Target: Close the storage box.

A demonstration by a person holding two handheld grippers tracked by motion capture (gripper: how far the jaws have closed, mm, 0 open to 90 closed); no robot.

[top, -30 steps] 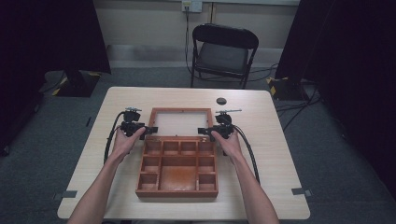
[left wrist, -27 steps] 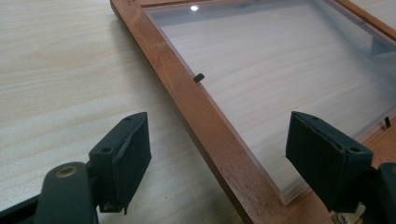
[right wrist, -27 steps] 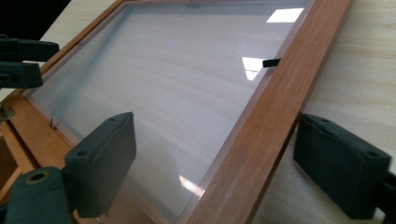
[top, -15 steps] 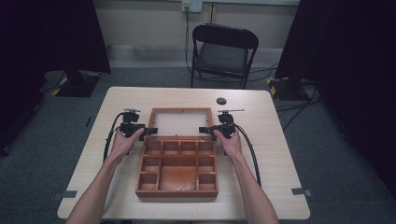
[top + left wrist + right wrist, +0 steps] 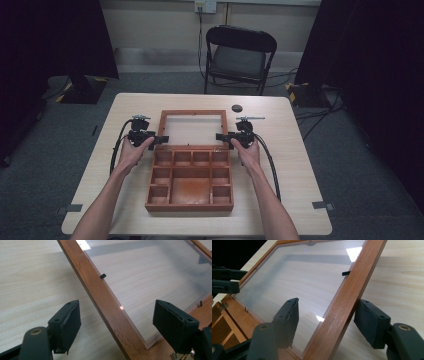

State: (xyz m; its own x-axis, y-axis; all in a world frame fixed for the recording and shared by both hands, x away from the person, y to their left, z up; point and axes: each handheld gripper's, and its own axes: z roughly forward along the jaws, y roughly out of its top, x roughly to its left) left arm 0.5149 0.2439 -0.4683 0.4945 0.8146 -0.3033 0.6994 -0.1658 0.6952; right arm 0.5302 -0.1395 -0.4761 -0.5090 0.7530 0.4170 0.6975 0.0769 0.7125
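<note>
- At near table edge: forearms entering from the bottom, left hand (image 5: 131,151) and right hand (image 5: 247,151) set either side of wooden box (image 5: 191,179), same stance as a second ago.
- Centred on table, toward the person: wooden box, tray of small compartments around one large bay, hinged along its far edge to lid (image 5: 192,128).
- Flat on the table beyond the tray: lid, a wooden frame around a clear pane, wood grain of the table visible through it. No visible shift in lid or tray against the earlier frames.
- At left rail of lid: left gripper (image 5: 116,326), jaws parted, straddling the rail near the hinge corner; pads clear of the wood on both sides.
- At right rail of lid: right gripper (image 5: 327,320), jaws parted around the rail, one pad over the pane, the other outside the frame; contact with the wood not determinable. Slightly nearer the frame than a second ago.
- Beyond the lid, right of centre: small black disc (image 5: 236,107) on the table (image 5: 300,170), apart from the lid.
- Surface: pale wood-grain top, tape marks at its near corners.
- Beyond the table: black folding chair (image 5: 239,57), grey carpet, cables, dark curtains both sides, wall outlet.
</note>
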